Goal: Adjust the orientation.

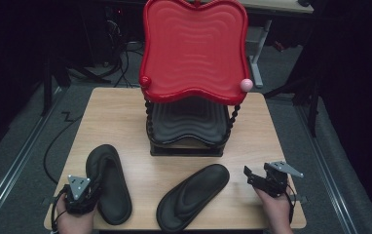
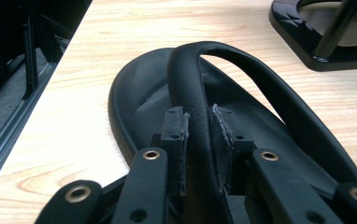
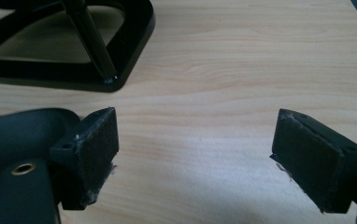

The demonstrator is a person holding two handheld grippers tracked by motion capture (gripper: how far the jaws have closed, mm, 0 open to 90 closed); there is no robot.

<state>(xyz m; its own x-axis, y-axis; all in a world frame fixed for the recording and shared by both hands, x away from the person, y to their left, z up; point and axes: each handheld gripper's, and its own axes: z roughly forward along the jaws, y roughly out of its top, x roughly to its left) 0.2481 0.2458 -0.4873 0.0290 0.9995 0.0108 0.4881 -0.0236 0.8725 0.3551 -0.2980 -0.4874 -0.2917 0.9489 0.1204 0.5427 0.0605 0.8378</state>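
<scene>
1. Left sandal [image 1: 108, 183]: a black flip-flop lying flat at the near-left of the wooden table [image 1: 120, 122], toe pointing away from me. In the left gripper view, its strap [image 2: 190, 93] arches up from the sole and runs back between my jaws.
2. Left gripper [image 1: 84, 192]: my jaws are clamped on that strap, one pad [image 2: 184, 135] pressed against each side. The gripper sits over the heel end of the sandal, at the near-left table edge.
3. Right sandal [image 1: 194, 195]: the matching black flip-flop lies near the middle of the near edge, angled, toe pointing away and to the right. It rests free of both grippers.
4. Right gripper [image 1: 264, 181]: my jaws stand wide apart with bare tabletop between them. The gripper sits just beside the toe of the right sandal, near the near-right corner.
5. Stand [image 1: 186, 131]: a two-tier rack at the table centre, beyond both sandals. Its black lower tray sits on a black base; beaded posts carry a red wavy upper tray [image 1: 194, 48].
</scene>
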